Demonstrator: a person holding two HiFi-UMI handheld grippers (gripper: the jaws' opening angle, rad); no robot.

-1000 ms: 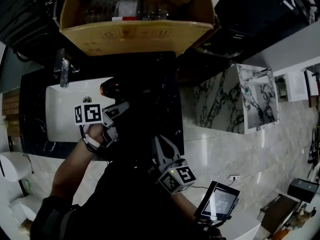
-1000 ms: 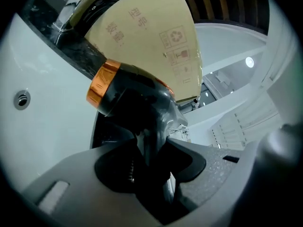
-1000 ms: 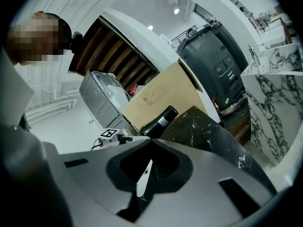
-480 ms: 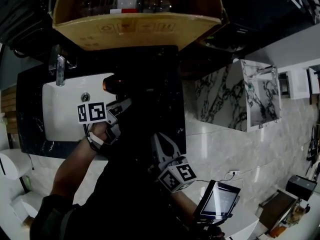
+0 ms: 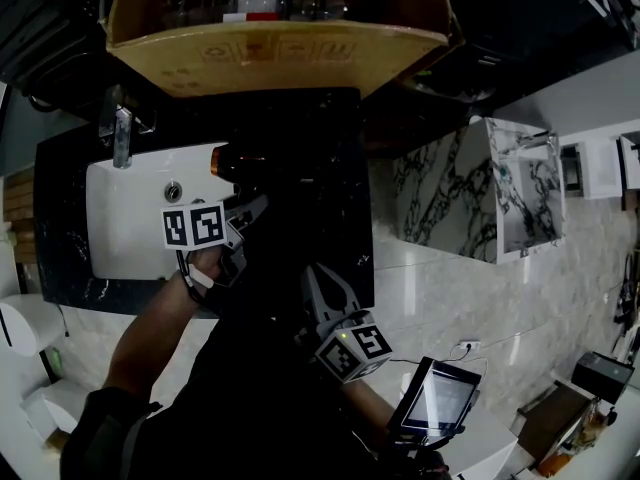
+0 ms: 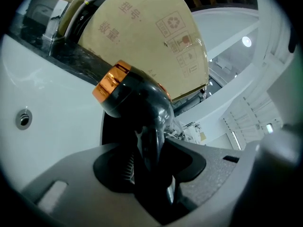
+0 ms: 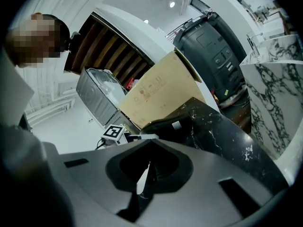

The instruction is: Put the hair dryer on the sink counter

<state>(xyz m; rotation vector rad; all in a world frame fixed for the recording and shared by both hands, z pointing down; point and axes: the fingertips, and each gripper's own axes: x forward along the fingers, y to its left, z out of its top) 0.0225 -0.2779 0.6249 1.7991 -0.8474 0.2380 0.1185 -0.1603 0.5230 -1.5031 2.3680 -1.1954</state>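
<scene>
A black hair dryer (image 5: 240,165) with an orange ring at its nozzle hangs over the right edge of the white basin (image 5: 125,208), where the black sink counter (image 5: 330,198) begins. My left gripper (image 5: 248,211) is shut on its handle; in the left gripper view the handle (image 6: 150,148) runs down between the jaws and the dryer's head (image 6: 135,96) points left over the basin. My right gripper (image 5: 316,276) hovers near the counter's front edge, shut, with nothing in it (image 7: 144,174).
A chrome faucet (image 5: 119,133) stands at the basin's back left. An open cardboard box (image 5: 275,43) sits behind the counter. A marble-patterned unit (image 5: 470,193) stands to the right, and a small screen (image 5: 435,403) is low right. A person (image 7: 35,41) stands at the left in the right gripper view.
My left gripper has carried the hair dryer slightly right, from above the basin toward the black counter. The right gripper has stayed put.
</scene>
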